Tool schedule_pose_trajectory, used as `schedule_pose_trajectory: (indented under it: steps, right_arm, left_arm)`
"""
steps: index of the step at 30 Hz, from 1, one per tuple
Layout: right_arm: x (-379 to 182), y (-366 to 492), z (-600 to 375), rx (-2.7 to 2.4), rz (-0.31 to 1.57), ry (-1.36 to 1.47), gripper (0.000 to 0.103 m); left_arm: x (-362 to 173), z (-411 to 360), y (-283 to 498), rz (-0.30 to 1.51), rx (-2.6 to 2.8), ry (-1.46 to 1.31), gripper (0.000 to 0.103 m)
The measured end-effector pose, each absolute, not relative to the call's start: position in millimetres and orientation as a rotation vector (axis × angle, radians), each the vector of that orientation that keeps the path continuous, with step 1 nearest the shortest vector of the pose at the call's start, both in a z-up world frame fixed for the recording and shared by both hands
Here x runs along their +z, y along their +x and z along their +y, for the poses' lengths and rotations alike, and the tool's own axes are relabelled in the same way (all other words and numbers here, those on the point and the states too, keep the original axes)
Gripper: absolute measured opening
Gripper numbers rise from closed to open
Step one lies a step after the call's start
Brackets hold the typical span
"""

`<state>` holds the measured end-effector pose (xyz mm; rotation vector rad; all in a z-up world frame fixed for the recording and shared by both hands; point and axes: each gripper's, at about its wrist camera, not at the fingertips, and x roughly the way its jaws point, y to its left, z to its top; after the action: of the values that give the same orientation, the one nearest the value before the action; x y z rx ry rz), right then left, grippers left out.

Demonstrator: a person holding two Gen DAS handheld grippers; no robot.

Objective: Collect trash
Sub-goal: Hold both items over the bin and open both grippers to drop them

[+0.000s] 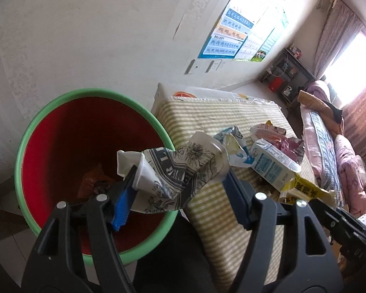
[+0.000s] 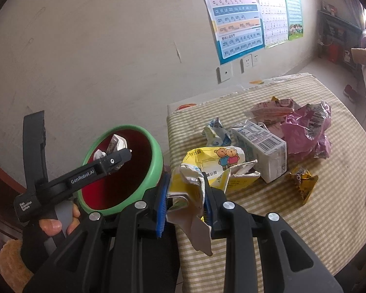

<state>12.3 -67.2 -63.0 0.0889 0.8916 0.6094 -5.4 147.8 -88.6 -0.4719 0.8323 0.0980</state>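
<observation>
The striped table fills the right wrist view from 12 to 5 o'clock; the green-rimmed bin stands at its 9 o'clock edge. The left gripper pinches a crushed patterned carton over the bin, long axis running 9 to 3. Only the right view shows the left tool's "GenRobot.AI" lettering and the hand. The right gripper clamps a torn yellow wrapper.

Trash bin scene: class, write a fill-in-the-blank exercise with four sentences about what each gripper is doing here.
1. The left gripper holds a crumpled patterned carton above the ____.
2. The bin's inside is ____.
3. The right gripper is shut on a crumpled ____ package.
4. The remaining trash lies on a ____ cloth.

Missing words: bin; red; yellow; striped
</observation>
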Motion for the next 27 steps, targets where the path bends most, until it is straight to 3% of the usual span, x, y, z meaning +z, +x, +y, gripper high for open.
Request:
schedule_pose_trajectory:
  steps: [27]
  right_arm:
    - [-70.2,15.7,-35.9,0.677,0.926,0.091,0.024]
  left_arm:
    - [-94.8,174.1,-13.1,0.827,0.171,-0.489,0.066]
